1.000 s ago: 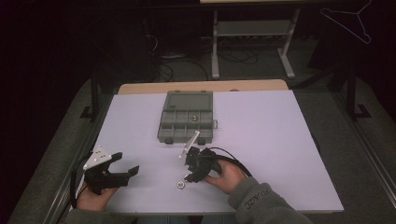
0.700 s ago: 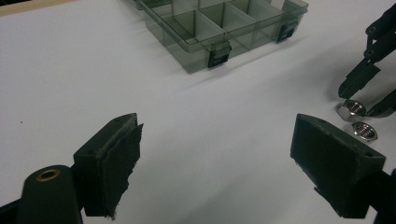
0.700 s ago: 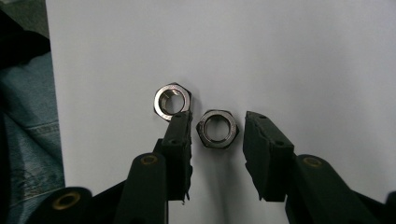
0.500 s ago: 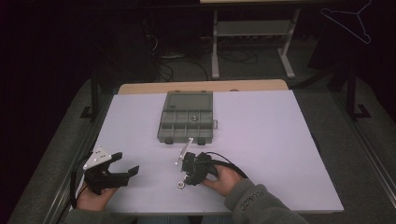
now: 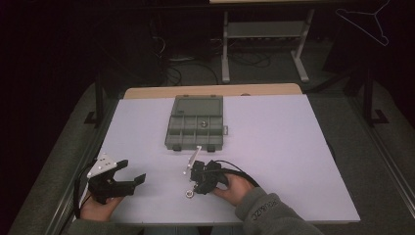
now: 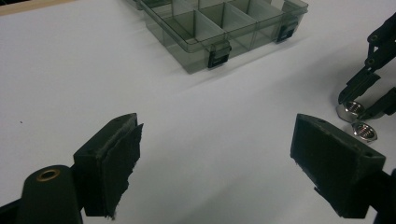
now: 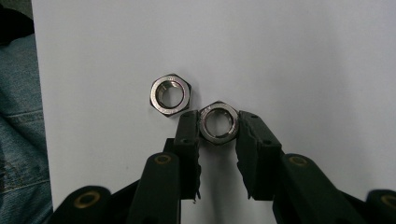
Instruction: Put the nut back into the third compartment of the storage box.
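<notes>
- Right tongs (image 7: 218, 125), jaws just closing, now pinched on a small silver hexagonal steel nut (image 7: 218, 123) lying flat on the white worktop (image 7: 303, 56), near the person's edge and short of the box.
- Grip taken across the nut's thin edge faces only; likely to squirt out or tip on the lift if the pads sit off-centre.
- Second silver hexagonal nut (image 7: 170, 94) just beside the held one, almost corner to corner; liable to be nudged or dragged along by the left-hand jaw.
- Left tongs (image 6: 219, 158) wide open, gripping nothing, hovering over bare worktop at the person's left; well apart from the nuts, no help if the held one drops.
- Smoky grey transparent plastic compartment box (image 5: 195, 128) farther up the worktop, lid open, dividers and two front latches showing in the left gripper view; one small item in a middle cell, too small to name.
- Low front wall and latches in the path of any carry to the box; a nut released too early likely to bounce off a divider into the wrong cell.
- Black cable (image 5: 240, 169) looped by the right hand (image 5: 234, 188), a possible snag.
</notes>
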